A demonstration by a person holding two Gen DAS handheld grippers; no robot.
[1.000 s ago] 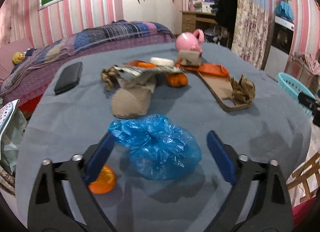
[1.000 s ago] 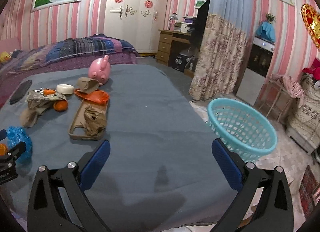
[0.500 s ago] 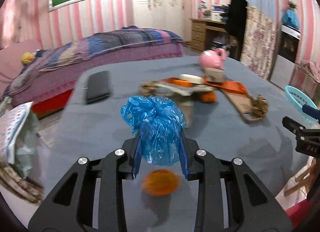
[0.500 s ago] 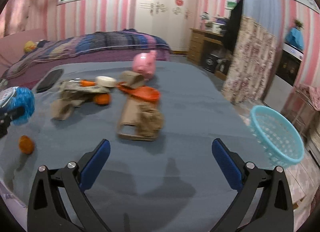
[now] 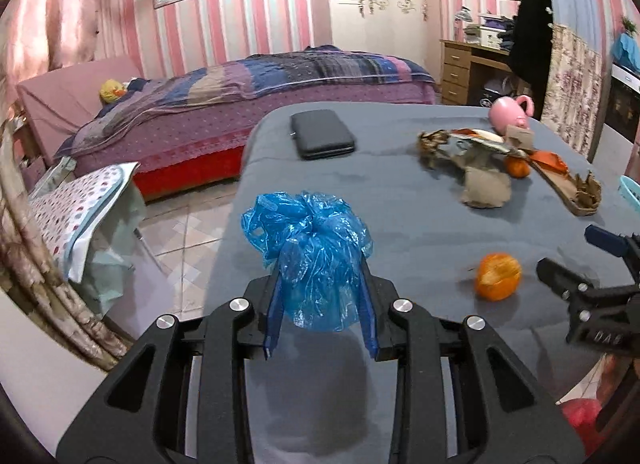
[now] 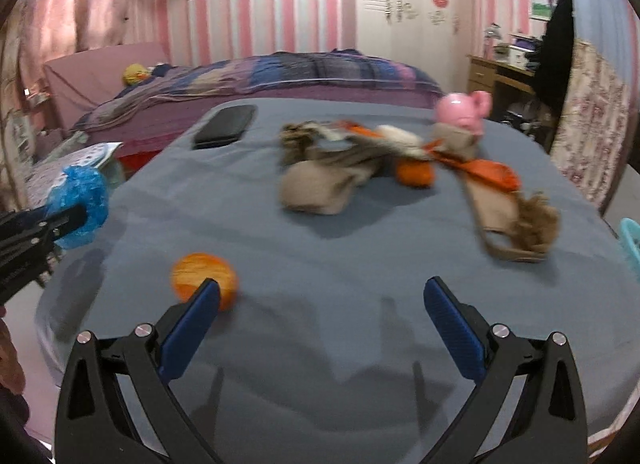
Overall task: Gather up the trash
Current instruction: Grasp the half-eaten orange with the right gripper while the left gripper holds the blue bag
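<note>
Left gripper [image 5: 320, 312] pinches a crumpled blue plastic bag [image 5: 316, 252] between its blue pads, holding it clear of the grey-covered table [image 5: 400, 216] above the table's near left edge; from the right wrist view the same bag [image 6: 80, 204] hangs just past that edge, over the floor side. Right gripper [image 6: 320, 304] hovers with its jaws spread wide and nothing between them, low over the near part of the table. An orange peel [image 6: 204, 276] lies just beside its left pad, partly covered by it, near the near left corner. Farther in, toward the middle, a heap of brown paper scraps [image 6: 320, 188] rests against a small orange fruit [image 6: 414, 174], with an orange wrapper [image 6: 488, 176] and a flat cardboard tray [image 6: 496, 216] carrying a crumpled brown wad [image 6: 536, 224] toward the right edge. A pink piggy bank [image 6: 464, 112] stands at the far right side, and a dark case [image 6: 224, 126] lies near the far left corner. Off the right edge, a sliver of a teal basket [image 6: 632, 240] shows. Beyond the table stands a bed [image 5: 260, 96] with a patchwork cover.
</note>
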